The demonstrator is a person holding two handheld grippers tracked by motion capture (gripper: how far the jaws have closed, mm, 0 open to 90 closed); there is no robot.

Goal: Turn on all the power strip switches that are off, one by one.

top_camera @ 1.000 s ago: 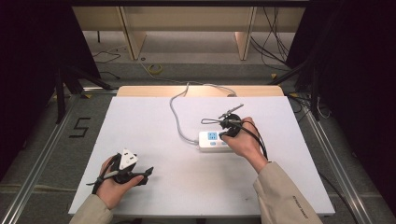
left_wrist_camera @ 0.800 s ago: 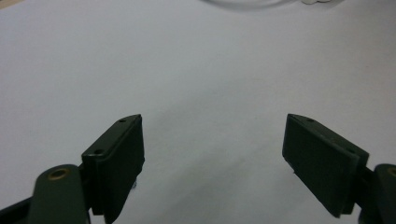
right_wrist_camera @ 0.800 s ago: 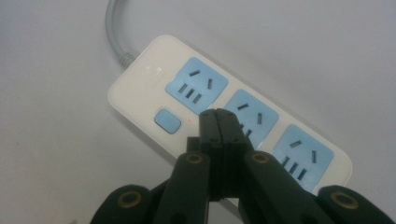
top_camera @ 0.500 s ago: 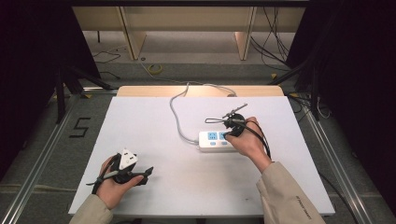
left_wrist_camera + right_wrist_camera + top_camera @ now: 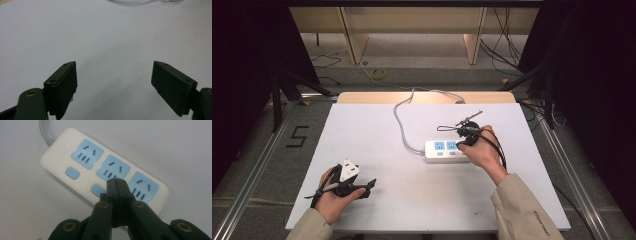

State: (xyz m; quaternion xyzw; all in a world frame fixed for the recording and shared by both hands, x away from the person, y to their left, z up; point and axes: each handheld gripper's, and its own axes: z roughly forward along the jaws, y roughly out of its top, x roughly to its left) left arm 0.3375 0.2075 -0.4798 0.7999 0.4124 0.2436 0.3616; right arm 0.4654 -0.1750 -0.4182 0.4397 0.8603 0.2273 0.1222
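Note:
A white power strip (image 5: 443, 150) with three blue sockets lies right of the table's middle; its grey cable (image 5: 400, 122) runs to the far edge. My right gripper (image 5: 463, 140) is shut with nothing between its jaws. In the right gripper view its closed tips (image 5: 116, 183) are over the strip (image 5: 62, 147), between the middle and last sockets, beside a blue button (image 5: 98, 190). I cannot tell if they touch it. My left gripper (image 5: 368, 186) rests near the front left corner, open (image 5: 113, 75) over bare tabletop.
The white tabletop (image 5: 377, 130) has a wooden strip (image 5: 362, 97) along its far edge. Metal rails (image 5: 257, 170) run along the floor on both sides, and a "5" mark (image 5: 298, 136) is on the floor at left. Loose cables lie beyond the table.
My right hand has edged a little to the right over the power strip, with its jaws still shut. The left hand and the strip have stayed put.

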